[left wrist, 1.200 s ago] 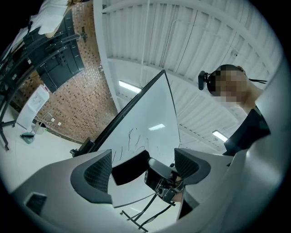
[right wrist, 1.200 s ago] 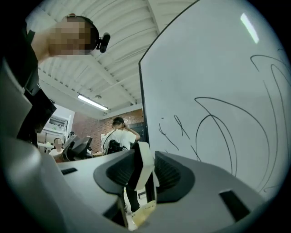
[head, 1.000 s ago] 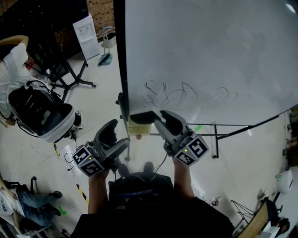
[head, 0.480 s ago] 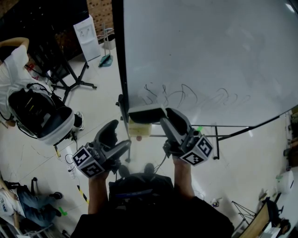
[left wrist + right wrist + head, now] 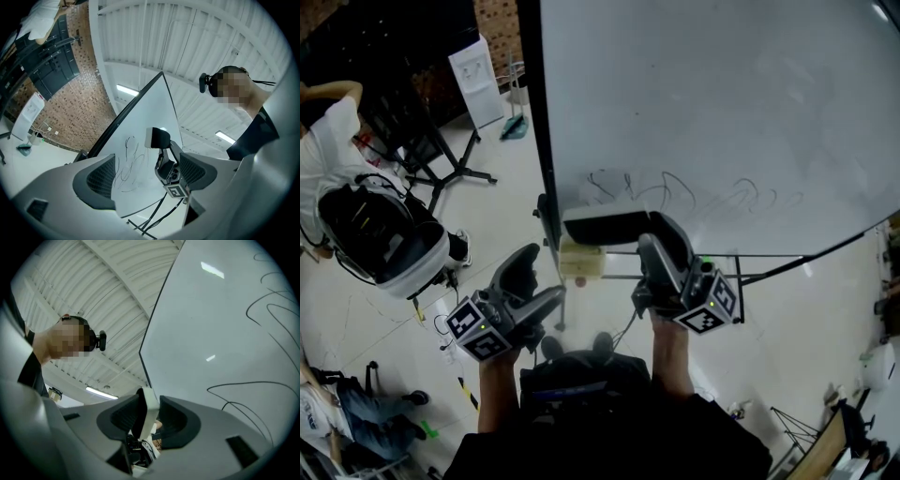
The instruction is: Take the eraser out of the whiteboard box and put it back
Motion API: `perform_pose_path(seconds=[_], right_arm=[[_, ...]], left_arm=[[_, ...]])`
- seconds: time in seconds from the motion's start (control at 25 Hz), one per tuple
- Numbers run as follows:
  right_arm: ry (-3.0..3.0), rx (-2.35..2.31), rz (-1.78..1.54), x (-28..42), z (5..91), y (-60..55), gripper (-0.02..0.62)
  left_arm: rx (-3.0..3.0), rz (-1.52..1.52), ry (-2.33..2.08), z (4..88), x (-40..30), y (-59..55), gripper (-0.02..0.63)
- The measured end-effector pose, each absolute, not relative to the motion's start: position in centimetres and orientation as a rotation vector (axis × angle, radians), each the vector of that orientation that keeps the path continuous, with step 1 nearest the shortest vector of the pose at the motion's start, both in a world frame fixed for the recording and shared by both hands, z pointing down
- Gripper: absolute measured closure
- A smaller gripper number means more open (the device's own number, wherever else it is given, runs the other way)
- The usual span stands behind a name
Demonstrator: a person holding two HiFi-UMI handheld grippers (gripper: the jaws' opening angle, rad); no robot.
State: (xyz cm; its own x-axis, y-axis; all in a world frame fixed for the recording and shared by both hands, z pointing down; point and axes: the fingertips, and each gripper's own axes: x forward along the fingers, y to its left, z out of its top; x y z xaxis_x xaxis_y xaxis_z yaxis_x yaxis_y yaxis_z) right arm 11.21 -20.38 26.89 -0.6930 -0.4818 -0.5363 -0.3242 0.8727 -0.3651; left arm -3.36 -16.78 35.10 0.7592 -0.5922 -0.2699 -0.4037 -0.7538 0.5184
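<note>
Jaws of my right gripper [image 5: 649,232] are clamped on one end of the eraser [image 5: 602,226]. My left gripper [image 5: 534,283] has its jaws apart, with nothing between them. The eraser's long axis runs across the head view, free end toward the dark left edge of the whiteboard [image 5: 722,103], gripped end at right. From my right gripper view it stands edge-on: white face on one side, dark face on the other. It hangs before the board's lower left corner, near the black scribbles [image 5: 675,192], just above the pale box [image 5: 579,259] and apart from it. Box contents: cannot make out. Pale floor [image 5: 487,225] lies below; a brick wall [image 5: 89,108] and ribbed ceiling [image 5: 197,37] lie beyond.
</note>
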Motion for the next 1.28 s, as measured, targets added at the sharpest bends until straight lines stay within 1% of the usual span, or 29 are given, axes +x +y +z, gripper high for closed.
perform_pose_path(seconds=[0.44, 1.28], right_arm=[[2.285, -0.505, -0.301, 13.1, 24.1, -19.8, 0.442], [2.132, -0.423, -0.249, 15.9, 20.2, -18.9, 0.442]], left_arm=[[2.551, -0.565, -0.731, 34.3, -2.3, -16.3, 0.178], [2.595, -0.605, -0.714, 33.1, -1.6, -16.5, 0.178]])
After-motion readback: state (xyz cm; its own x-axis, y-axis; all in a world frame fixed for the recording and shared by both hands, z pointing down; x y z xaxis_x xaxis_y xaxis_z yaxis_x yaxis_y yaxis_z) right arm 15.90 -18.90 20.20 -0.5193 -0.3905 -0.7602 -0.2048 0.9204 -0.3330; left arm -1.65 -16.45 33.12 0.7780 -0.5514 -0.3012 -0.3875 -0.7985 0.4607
